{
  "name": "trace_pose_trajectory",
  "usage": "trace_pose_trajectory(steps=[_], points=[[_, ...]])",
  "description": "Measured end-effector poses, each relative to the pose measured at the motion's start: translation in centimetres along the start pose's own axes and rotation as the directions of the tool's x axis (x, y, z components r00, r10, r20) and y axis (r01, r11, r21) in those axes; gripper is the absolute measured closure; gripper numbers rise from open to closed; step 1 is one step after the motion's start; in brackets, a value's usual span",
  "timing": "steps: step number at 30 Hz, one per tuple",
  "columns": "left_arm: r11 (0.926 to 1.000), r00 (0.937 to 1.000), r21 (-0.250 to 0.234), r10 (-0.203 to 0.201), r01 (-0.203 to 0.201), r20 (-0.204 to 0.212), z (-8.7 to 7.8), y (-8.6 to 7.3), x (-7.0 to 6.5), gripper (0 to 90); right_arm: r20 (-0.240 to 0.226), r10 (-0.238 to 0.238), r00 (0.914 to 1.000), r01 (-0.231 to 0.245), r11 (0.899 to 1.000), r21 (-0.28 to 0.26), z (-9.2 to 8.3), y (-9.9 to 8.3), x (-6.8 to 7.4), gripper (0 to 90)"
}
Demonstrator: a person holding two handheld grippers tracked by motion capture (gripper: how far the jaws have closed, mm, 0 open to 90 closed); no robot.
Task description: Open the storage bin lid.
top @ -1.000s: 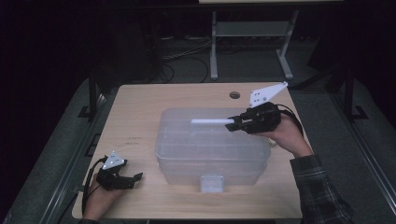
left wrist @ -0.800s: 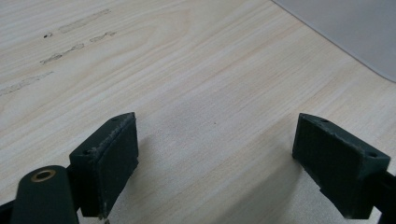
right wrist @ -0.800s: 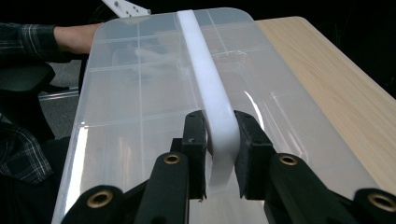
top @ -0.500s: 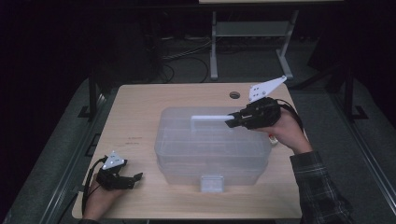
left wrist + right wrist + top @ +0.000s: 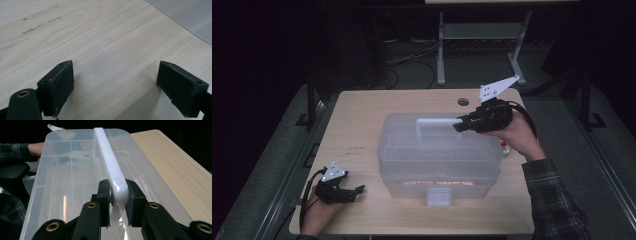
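At the middle of the wooden table, the right claw is clamped on the white carry handle of a clear plastic storage box, apparently about to lift it steadily, while the left claw rests agape and empty nearby.

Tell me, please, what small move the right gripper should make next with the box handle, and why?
Probably lift gently upward: the right gripper already has its jaws shut on the white handle of the clear box, and the left gripper rests open on the table, apart from it.
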State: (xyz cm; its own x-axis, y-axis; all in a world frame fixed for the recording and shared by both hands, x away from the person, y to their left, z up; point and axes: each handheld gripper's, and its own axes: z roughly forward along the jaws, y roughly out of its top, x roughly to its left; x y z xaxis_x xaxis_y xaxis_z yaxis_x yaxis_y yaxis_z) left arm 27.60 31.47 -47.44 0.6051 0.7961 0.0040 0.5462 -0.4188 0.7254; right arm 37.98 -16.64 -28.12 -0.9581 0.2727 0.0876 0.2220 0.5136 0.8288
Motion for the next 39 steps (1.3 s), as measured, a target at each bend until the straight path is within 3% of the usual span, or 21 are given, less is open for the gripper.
trace_pose_trajectory(steps=[11,15,19,23,27,30,34,39], points=[[0.9999,1.0000,-0.010,0.006,-0.006,0.007,-0.2,-0.1,0.1,17.8,-0.007,0.024,0.9997,-0.024,1.000,0.007,-0.1,0.6,-0.8,75.2],[0.9996,0.9994,-0.029,0.001,0.000,0.034,-1.0,0.3,0.0,27.1,-0.011,0.033,0.9994,-0.033,0.999,0.003,-0.2,0.6,-1.0,75.1],[0.9932,0.9962,-0.116,0.008,0.002,0.087,-2.7,1.7,-0.7,47.2,-0.015,0.040,0.9991,-0.040,0.999,0.001,-0.2,0.7,-1.2,75.1],[0.9825,0.9865,-0.186,0.041,-0.011,0.158,-4.2,3.1,-2.0,70.1,-0.021,0.039,0.9990,-0.039,0.999,0.006,-0.2,0.8,-1.3,75.2],[0.9677,0.9671,-0.251,0.088,-0.026,0.239,-5.3,4.8,-3.7,89.7,-0.020,0.047,0.9987,-0.046,0.999,0.017,-0.2,0.9,-1.3,75.1],[0.9582,0.9558,-0.284,0.116,-0.036,0.270,-5.5,5.8,-5.0,89.8,-0.019,0.048,0.9987,-0.048,0.999,0.018,-0.2,1.0,-1.2,75.1],[0.9533,0.9429,-0.298,0.145,-0.052,0.300,-5.3,6.8,-6.3,89.8,-0.021,0.048,0.9986,-0.048,0.999,0.020,-0.2,1.0,-1.3,75.2],[0.9487,0.9352,-0.310,0.162,-0.060,0.315,-5.0,7.5,-7.2,89.8,-0.025,0.050,0.9984,-0.050,0.999,0.020,-0.2,1.0,-1.3,75.2]])
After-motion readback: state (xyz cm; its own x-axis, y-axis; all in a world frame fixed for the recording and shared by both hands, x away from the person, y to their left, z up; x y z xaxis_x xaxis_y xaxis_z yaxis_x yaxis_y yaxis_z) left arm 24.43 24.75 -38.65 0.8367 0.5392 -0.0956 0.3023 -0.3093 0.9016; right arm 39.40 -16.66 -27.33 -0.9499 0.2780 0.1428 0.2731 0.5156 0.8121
